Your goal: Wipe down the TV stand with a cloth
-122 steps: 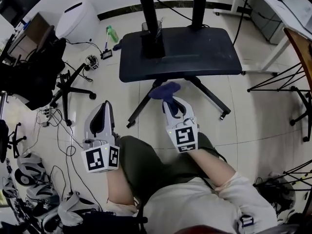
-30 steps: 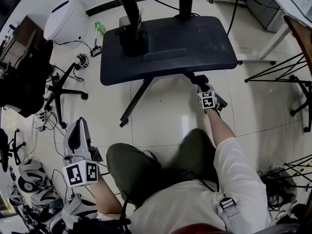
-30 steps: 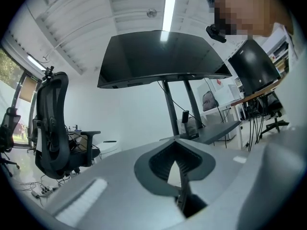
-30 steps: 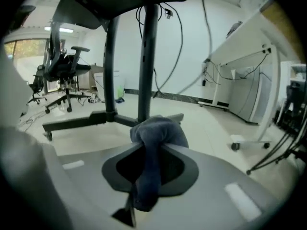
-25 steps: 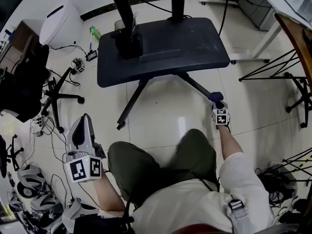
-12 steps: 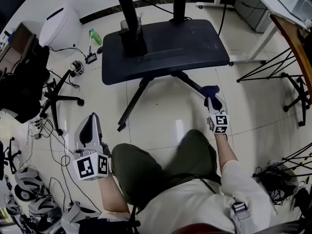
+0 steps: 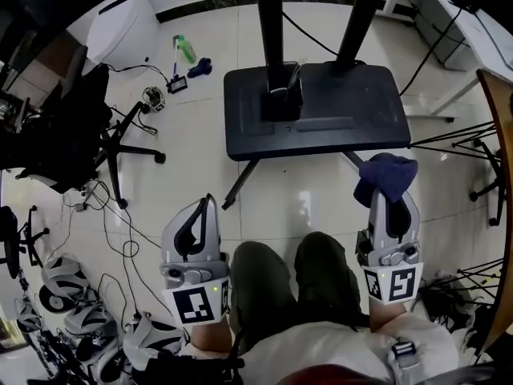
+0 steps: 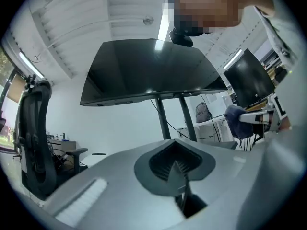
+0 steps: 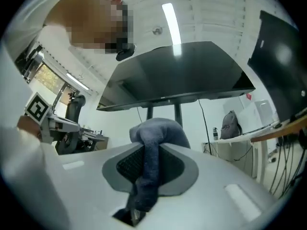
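The TV stand's dark base plate lies on the tiled floor ahead of me, with two black posts rising from it. My right gripper is shut on a dark blue cloth, held up near my right knee, off the stand. In the right gripper view the cloth bulges out between the closed jaws, with the dark TV screen above. My left gripper hangs by my left knee, shut and holding nothing. The left gripper view points up at the TV screen.
A black office chair stands at the left, with cables and a white appliance nearby. A green bottle and a small device lie on the floor behind. Desk legs and a wooden edge are at the right.
My right gripper pulled back with the cloth from the stand's right leg to beside my knee. The head view rose, and both grippers now point upward.
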`<state>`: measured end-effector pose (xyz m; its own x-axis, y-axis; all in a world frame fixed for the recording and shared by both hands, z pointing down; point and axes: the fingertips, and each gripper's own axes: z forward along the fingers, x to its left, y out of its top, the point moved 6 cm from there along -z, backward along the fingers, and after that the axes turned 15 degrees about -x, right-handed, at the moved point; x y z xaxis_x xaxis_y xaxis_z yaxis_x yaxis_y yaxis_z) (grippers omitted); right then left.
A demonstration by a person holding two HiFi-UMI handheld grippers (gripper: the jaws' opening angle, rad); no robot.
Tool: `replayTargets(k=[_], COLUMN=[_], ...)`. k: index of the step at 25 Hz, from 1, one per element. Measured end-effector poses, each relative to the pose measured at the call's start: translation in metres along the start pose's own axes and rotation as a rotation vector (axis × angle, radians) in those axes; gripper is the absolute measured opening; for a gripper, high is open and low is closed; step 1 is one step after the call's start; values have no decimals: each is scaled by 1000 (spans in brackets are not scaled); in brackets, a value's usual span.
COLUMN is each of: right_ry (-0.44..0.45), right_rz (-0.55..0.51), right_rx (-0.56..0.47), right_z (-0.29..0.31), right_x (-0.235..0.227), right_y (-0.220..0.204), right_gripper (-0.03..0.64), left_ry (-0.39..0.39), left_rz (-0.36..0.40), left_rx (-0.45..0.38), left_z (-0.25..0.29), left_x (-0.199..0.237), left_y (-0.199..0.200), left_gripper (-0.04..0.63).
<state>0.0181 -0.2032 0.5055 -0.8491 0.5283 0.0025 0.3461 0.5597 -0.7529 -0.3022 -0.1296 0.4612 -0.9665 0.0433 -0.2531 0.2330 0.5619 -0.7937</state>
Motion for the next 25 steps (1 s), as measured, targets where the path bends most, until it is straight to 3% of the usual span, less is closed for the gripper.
replayTargets(k=[4,8,11,16,19,23,25], right_ry=[-8,-5,-16,-10,-3,17,35], right_rz=[-3,-10,-68,-28,-33,-50,-44], right_rx=[15,39,44,86,153,208,212], right_z=[29,84,117,164,210,269,282], right_x=[-8,-27,-10,8,24,47,55], right_y=[77,146,206,291,347,449,498], right_gripper=[61,61,61,61,61,61,61], left_ry=[-22,-18,-2,17,-19,-9,-3], left_rz=[-48,-25,-34,-81,-102,-175,-167], left_rx=[47,71,98,134,165,174,163], left_z=[34,82,99,127,160,201,208], left_x=[6,37,72,75,92,126,134], left_y=[77,144,197,279,330,426,478], left_gripper=[11,11,11,11,11,11,11])
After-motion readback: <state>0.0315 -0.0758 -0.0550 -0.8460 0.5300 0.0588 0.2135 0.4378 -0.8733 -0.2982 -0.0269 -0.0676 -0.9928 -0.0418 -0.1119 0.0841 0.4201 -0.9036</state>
